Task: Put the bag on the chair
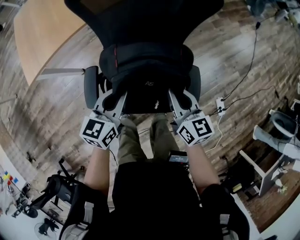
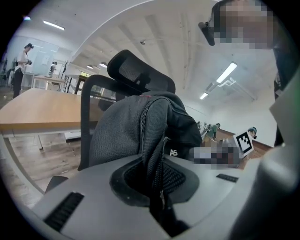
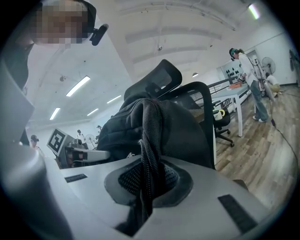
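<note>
You're holding the bag [image 1: 146,63] top-centre at the chair [image 1: 140,14], left gripper [image 1: 112,102] pinching its zipper edge [image 2: 157,154] and right gripper [image 1: 182,102] pinching a strap [image 3: 149,140]. I'd be lowering both sides level so it's settling flat, not tipping.

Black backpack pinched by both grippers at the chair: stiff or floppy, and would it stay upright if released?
Probably floppy: the backpack fabric bunches where the left gripper and right gripper pinch it. It looks bulging, so likely not light. Against the office chair backrest it would probably slump, not stand.
</note>
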`<state>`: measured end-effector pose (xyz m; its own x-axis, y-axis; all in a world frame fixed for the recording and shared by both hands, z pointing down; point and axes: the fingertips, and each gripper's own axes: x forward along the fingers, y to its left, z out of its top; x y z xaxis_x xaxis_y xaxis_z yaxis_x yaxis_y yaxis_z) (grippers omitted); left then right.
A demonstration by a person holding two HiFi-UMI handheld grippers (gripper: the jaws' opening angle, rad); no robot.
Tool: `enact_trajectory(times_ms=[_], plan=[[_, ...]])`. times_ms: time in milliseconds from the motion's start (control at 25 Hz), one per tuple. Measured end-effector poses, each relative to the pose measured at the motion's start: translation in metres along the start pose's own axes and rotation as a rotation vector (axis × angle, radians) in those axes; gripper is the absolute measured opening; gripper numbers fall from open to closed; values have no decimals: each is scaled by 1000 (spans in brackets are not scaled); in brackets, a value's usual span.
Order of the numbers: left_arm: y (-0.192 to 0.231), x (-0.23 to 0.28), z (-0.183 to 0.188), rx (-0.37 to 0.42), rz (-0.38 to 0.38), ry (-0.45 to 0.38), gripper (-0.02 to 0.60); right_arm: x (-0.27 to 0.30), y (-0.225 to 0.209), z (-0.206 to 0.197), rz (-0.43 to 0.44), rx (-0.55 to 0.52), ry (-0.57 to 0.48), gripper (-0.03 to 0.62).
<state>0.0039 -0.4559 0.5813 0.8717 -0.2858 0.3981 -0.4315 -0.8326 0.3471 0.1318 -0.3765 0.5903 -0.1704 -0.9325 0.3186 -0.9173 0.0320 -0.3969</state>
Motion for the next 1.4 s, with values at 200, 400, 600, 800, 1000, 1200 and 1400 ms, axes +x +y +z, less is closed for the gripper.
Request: enact_trajectory(times_ms=[200,400,600,800,1000,1200,1400], plan=[[20,17,-12,-21,29,17,31,20,-12,-13,24,14,33,28],[41,33,-5,-10,59,12,31,44,-21,-6,36,13,25,29],[54,52,-2,23,74,40,31,64,-37,-3,-20,25,46,29],[65,70,5,36,108,70,32,83,-51,2,-72,26,65,29],[77,91,4,39,101,89,35,99,-67,2,-91,9,79,29],[88,104,4,38,107,108,35,115,-79,1,-117,-12,95,31],[97,121,-1,35,121,127,38,129,-96,-6,-144,-60,123,34]])
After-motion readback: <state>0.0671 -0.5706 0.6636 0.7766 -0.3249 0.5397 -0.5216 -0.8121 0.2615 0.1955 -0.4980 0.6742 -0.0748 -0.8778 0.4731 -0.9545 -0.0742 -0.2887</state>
